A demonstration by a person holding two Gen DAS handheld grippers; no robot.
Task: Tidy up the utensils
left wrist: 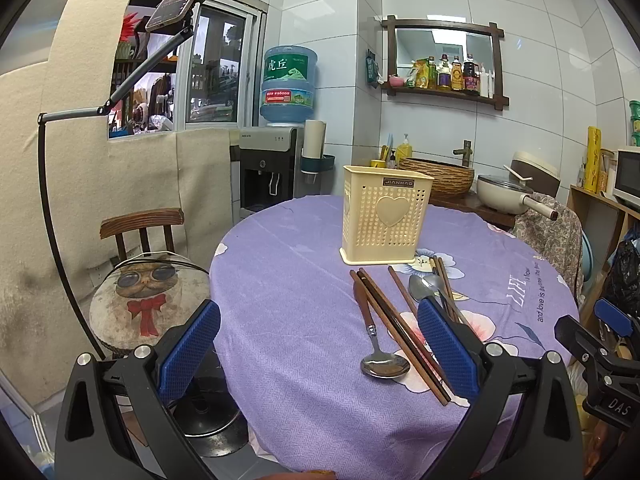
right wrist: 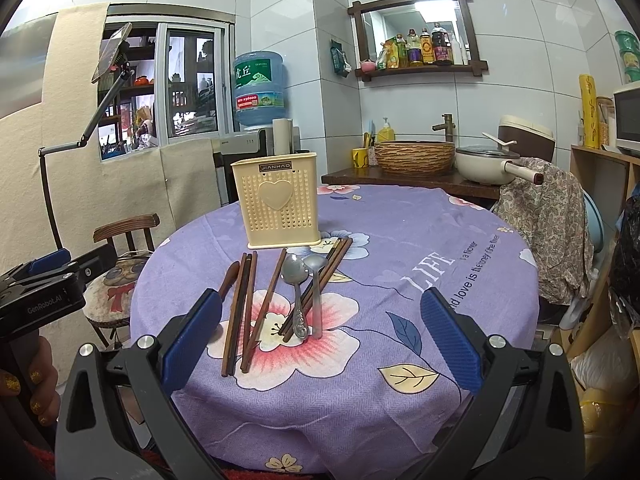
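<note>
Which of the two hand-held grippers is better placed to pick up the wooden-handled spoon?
Probably the left hand-held gripper: open, with the wooden-handled spoon lying between its fingers. In the right hand-held gripper's view that spoon sits at its far left, half hidden.

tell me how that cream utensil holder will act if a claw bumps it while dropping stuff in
The holder looks like thin perforated plastic and shows nothing inside, so it is probably light. It stands tall on a narrow base, so a knock near the rim may tip it. On the soft purple tablecloth it might tilt rather than slide.
</note>
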